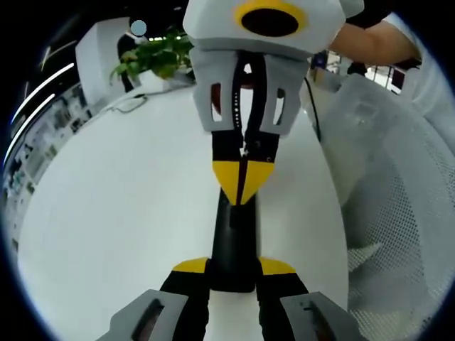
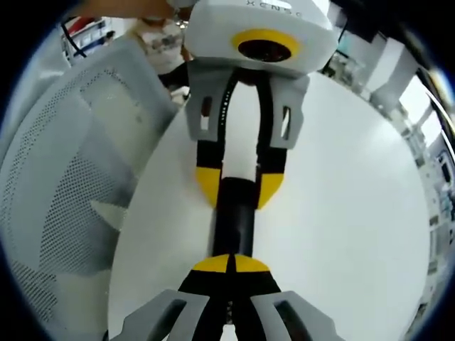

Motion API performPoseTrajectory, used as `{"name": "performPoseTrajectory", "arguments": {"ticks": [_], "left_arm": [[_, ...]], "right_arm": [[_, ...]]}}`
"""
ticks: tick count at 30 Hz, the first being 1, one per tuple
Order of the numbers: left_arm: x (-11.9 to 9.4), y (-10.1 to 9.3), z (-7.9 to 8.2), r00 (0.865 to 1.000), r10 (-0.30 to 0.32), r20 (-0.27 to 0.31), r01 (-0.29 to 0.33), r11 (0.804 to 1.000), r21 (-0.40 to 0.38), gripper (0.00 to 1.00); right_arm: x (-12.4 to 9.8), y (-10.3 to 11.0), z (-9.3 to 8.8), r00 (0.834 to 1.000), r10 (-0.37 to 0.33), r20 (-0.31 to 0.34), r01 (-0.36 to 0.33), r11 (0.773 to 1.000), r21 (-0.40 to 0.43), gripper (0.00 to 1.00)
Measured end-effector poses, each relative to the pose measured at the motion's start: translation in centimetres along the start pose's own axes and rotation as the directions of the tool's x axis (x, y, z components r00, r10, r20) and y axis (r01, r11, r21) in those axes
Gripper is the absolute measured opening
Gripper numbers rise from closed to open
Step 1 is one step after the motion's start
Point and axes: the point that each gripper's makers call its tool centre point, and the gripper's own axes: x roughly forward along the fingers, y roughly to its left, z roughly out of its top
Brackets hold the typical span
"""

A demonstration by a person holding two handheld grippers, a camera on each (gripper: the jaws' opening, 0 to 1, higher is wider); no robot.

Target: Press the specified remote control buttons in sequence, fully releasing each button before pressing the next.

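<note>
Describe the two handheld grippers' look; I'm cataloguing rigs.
Both match. The left gripper and right gripper have pale grey slotted frames, black jaws tipped yellow, and a white housing with a yellow-ringed dark opening. A black cable trails behind the right one.

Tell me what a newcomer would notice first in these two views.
The long black remote control on the round white table stands out, gripped at one end by the left claw, whose yellow tips sit on either side of it. The right claw meets it from the far end, its yellow tips closed together on top of the remote. A white mesh chair stands at the table's edge, and a green leafy plant sits at the far rim.
</note>
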Motion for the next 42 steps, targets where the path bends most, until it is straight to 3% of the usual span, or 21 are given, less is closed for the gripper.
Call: {"name": "performPoseTrajectory", "arguments": {"ticks": [7, 12, 29, 42], "left_arm": [[0.0, 0.0, 0.0, 1.000, 0.000, -0.008, 0.000, 1.000, 0.003, 0.24], [0.0, 0.0, 0.0, 1.000, -0.001, -0.013, 0.001, 1.000, 0.006, 0.24], [0.1, 0.0, 0.0, 1.000, -0.003, -0.020, 0.004, 1.000, 0.009, 0.24], [0.0, -0.1, 0.1, 1.000, -0.004, -0.014, 0.004, 1.000, 0.007, 0.24]], "right_arm": [[-0.2, 0.1, 0.1, 1.000, -0.005, -0.005, 0.005, 1.000, -0.023, 0.00], [-1.3, -0.3, 0.7, 0.999, -0.031, 0.028, 0.031, 0.999, -0.011, 0.00], [-3.6, -0.2, 1.5, 0.997, -0.072, 0.026, 0.073, 0.996, -0.045, 0.00], [-4.2, -0.3, 1.9, 0.996, -0.081, 0.030, 0.083, 0.995, -0.057, 0.00]]}}
